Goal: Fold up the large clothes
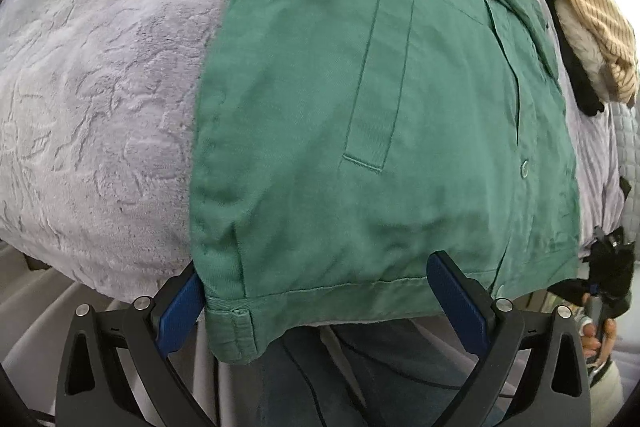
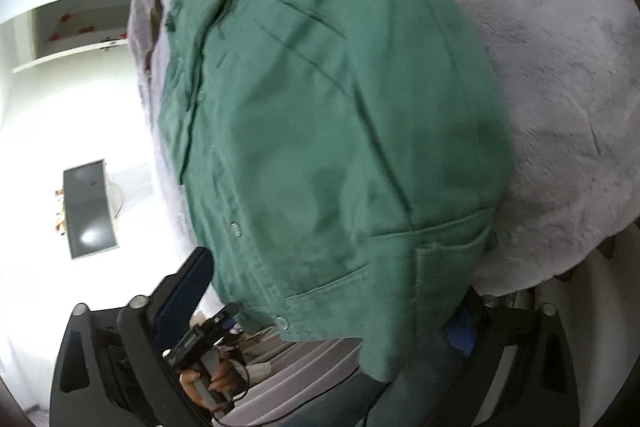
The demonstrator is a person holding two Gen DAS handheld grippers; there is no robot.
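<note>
A green button shirt lies flat, front up, on a grey plush blanket. Its hem hangs over the near edge of the bed. My left gripper stands open at that hem: one blue pad is beside the shirt's corner and the other rests on the cloth. In the right wrist view the shirt fills the middle. My right gripper straddles the buttoned hem corner. Its left finger stands clear of the cloth, and its right finger is mostly hidden under the fabric.
A striped beige garment and a dark item lie at the blanket's far side. The person's legs in jeans stand against the bed edge. White shelves and a dark screen are beyond the bed.
</note>
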